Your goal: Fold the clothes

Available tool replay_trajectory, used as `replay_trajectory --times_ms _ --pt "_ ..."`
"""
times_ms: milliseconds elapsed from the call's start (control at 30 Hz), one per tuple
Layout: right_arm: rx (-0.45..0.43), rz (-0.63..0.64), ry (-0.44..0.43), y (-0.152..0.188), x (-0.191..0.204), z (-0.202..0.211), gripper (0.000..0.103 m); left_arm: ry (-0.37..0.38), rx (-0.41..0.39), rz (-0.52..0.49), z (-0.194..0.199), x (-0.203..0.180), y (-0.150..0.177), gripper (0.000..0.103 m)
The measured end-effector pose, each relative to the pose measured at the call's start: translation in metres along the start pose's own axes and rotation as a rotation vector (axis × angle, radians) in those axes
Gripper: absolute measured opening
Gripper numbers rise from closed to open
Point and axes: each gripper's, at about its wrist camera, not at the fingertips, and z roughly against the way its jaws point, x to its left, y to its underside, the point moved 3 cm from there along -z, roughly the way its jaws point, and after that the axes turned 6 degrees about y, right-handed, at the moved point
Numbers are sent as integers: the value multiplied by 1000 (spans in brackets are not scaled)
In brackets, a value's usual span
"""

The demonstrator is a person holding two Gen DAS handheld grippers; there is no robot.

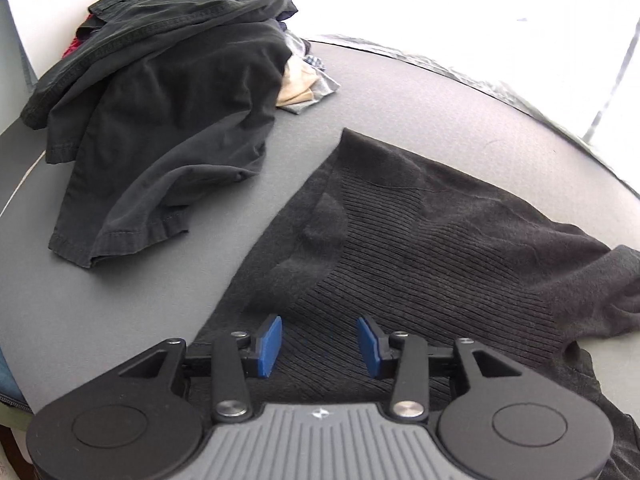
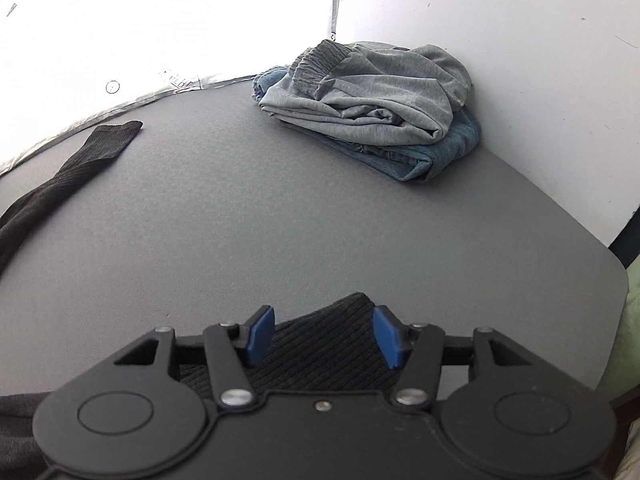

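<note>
A dark grey ribbed sweater (image 1: 420,240) lies spread out flat on the grey table (image 1: 120,320). One sleeve (image 2: 72,168) stretches out long and straight toward the far edge. A messy pile of black clothes (image 1: 160,120) sits near it, not folded. In the far corner rests a neat stack: grey pants (image 2: 368,92) on top of folded blue jeans (image 2: 440,152).

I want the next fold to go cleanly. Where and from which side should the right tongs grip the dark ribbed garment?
Grip the raised corner of the dark ribbed garment lying between the open right tongs, coming in from the near edge of the grey table. That corner peaks off the surface, so the pads can likely close on it without scraping.
</note>
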Motion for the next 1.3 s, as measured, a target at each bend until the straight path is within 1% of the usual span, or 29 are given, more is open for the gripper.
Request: replay_trajectory --times_ms 67,133,167,267,367,433,500,533,600,633,667,733,767,867,933,1000,1033,1067,1100,1167,1233,1300 --pt "10 26 -59 -2 25 -2 58 36 29 -73 -14 -29 0 48" --pt "13 55 -103 -4 49 -4 60 55 50 -144 -28 -52 -6 56" --pt "15 71 -125 -4 61 -6 62 60 60 -176 -35 -63 -9 56" --pt "29 125 -176 -6 92 -12 67 69 74 -202 -53 -81 -24 57" --pt "55 146 -222 -12 119 -17 67 70 78 -189 -66 -90 -41 62" --pt "59 159 -243 -16 133 -19 67 72 91 -187 -76 -93 -49 67" --pt "58 178 -259 -21 145 -23 67 69 103 -189 -88 -95 -57 68" --pt "53 185 -266 -24 151 -25 67 65 110 -191 -94 -95 -60 76" --pt "49 193 -272 -30 163 -32 67 63 110 -182 -98 -94 -63 83" --pt "50 194 -274 -33 169 -35 67 62 111 -177 -99 -94 -64 89" --pt "48 197 -277 -36 175 -38 67 62 111 -172 -101 -93 -66 92" --pt "40 208 -293 -42 188 -43 67 60 112 -163 -105 -93 -69 101" --pt "34 222 -305 -44 196 -46 67 60 112 -159 -107 -92 -70 103" --pt "14 287 -318 -50 222 -55 67 57 113 -145 -113 -91 -75 103" --pt "-21 310 -330 -56 237 -57 63 52 111 -147 -113 -92 -75 103" --pt "-47 327 -353 -63 251 -58 61 49 120 -139 -114 -92 -77 103" --pt "-52 331 -362 -65 256 -59 59 47 126 -135 -114 -92 -78 103" --pt "-54 332 -370 -68 261 -59 55 42 140 -125 -115 -92 -80 103" --pt "-49 318 -379 -71 265 -61 55 34 156 -113 -116 -92 -82 103" --pt "-19 242 -415 -76 265 -64 55 16 184 -98 -117 -94 -85 103" --pt "41 107 -468 -82 258 -71 55 12 191 -94 -118 -95 -87 103" --pt "106 -65 -523 -87 247 -82 56 20 193 -81 -120 -94 -89 103"
